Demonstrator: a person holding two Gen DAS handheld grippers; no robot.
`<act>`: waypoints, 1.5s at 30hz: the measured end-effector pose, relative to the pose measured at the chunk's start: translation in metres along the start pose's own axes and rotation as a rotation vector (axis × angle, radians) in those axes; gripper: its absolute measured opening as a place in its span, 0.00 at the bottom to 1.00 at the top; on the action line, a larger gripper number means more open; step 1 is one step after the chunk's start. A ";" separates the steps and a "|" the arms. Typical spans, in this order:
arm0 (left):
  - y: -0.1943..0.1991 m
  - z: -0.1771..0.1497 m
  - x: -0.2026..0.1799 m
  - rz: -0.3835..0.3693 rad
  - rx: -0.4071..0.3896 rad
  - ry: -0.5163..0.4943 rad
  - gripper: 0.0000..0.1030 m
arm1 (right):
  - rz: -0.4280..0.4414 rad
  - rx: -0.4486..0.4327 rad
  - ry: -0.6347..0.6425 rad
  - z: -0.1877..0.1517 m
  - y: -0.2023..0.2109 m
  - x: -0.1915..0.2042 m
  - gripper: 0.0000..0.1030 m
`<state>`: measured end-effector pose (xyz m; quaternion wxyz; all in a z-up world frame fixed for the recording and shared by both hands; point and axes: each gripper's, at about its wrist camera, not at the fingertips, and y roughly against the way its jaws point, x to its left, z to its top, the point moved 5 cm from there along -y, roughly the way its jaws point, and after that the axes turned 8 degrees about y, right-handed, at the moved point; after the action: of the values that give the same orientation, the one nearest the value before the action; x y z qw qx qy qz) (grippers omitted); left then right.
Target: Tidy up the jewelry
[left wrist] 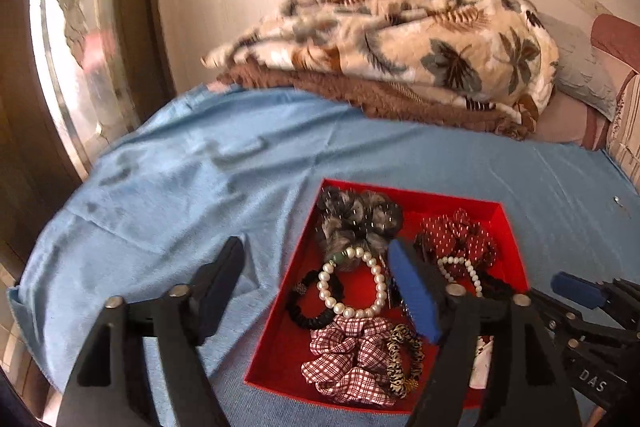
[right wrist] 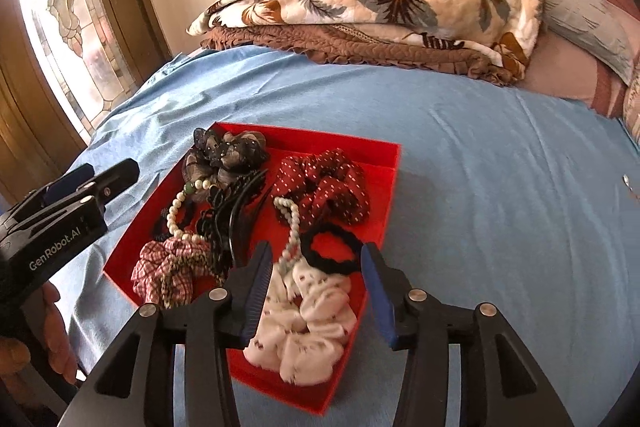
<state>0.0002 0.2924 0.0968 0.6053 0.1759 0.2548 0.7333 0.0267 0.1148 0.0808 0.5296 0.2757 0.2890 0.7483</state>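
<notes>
Both tongs spread, pinching nothing: left gripper, right gripper. Red tray at 12 o'clock, crowded; pearl bracelet may snag on neighbouring scrunchies if grabbed carelessly.

Open red tray on blue sheet, holding scrunchies, pearl bracelets, black hair ties

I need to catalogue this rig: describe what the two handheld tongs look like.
Both tongs are matte black plastic with angular, cut-out arms and silver round pivot pins. The left tongs and right tongs carry ribbed blue pads inside their fingers. The left body reads "GenRobot.AI" in white; the right body shows white letters "DAS".
</notes>
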 end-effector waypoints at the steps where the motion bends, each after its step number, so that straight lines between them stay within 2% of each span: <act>1: 0.008 0.001 -0.001 0.026 -0.048 -0.003 0.83 | -0.002 -0.004 -0.003 -0.003 0.004 -0.001 0.49; 2: 0.016 0.002 -0.002 0.052 -0.092 -0.005 0.89 | -0.005 -0.010 -0.006 -0.005 0.009 -0.003 0.49; 5: 0.042 0.006 -0.004 0.120 -0.230 -0.004 0.99 | -0.018 -0.030 -0.008 -0.011 0.023 -0.007 0.52; 8: 0.065 0.007 -0.005 0.149 -0.302 0.019 1.00 | -0.036 -0.055 -0.009 -0.018 0.039 -0.012 0.53; 11: 0.085 -0.003 -0.008 0.173 -0.318 0.024 1.00 | -0.048 -0.078 -0.016 -0.025 0.055 -0.017 0.54; 16: 0.115 -0.032 -0.025 0.175 -0.275 -0.028 1.00 | -0.054 -0.106 -0.018 -0.038 0.075 -0.021 0.59; 20: 0.136 -0.050 -0.038 0.104 -0.218 -0.021 1.00 | -0.065 -0.126 -0.014 -0.049 0.087 -0.025 0.63; 24: 0.150 -0.066 -0.051 0.038 -0.145 -0.014 1.00 | -0.103 -0.145 -0.009 -0.062 0.100 -0.033 0.65; 27: 0.156 -0.075 -0.059 0.001 -0.088 -0.025 1.00 | -0.137 -0.169 -0.004 -0.069 0.111 -0.040 0.70; 33: 0.166 -0.085 -0.068 -0.018 -0.041 -0.014 1.00 | -0.199 -0.218 0.029 -0.079 0.129 -0.045 0.75; 45: 0.164 -0.094 -0.071 -0.014 0.025 -0.010 1.00 | -0.186 -0.220 0.010 -0.089 0.131 -0.051 0.77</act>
<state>-0.1691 0.1851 0.1210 0.6093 0.1853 0.2622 0.7250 -0.1053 0.0180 0.1093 0.6224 0.1841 0.2323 0.7244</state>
